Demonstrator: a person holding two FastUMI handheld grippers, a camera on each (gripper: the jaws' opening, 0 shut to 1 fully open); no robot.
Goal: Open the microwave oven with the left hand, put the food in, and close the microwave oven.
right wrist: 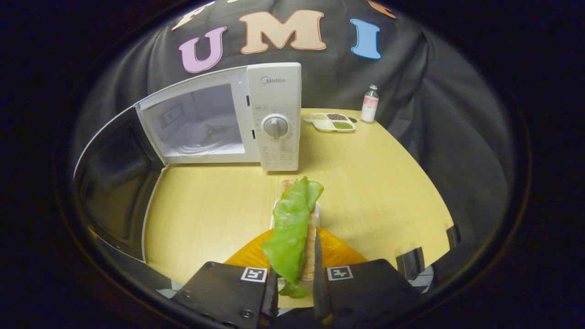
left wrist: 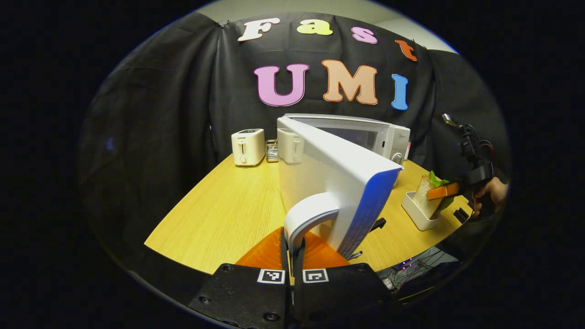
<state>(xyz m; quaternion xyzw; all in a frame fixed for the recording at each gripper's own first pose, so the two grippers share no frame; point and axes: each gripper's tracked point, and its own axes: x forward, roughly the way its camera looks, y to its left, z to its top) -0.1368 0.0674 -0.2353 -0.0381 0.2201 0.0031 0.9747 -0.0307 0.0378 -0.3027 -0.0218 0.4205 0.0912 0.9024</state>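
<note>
Left claw (left wrist: 292, 256) clamped on door handle (left wrist: 311, 214), microwave (right wrist: 274, 119) door swung wide. Right claw (right wrist: 295, 274) pinching sandwich (right wrist: 297, 228) over white tray (left wrist: 418, 212), in front of microwave on counter (right wrist: 374, 192). Bread soft, lettuce floppy, probably slips; squeeze lightly, mid-slice.

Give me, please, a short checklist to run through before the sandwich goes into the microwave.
1. Microwave door swung open: ok.
2. Left gripper shut on the door handle: ok.
3. Right gripper shut on the sandwich: ok.
4. Sandwich lifted clear of its white holder: cannot tell.
5. Bare table between sandwich and microwave: ok.
6. Turntable inside free of dishes: cannot tell.
</note>
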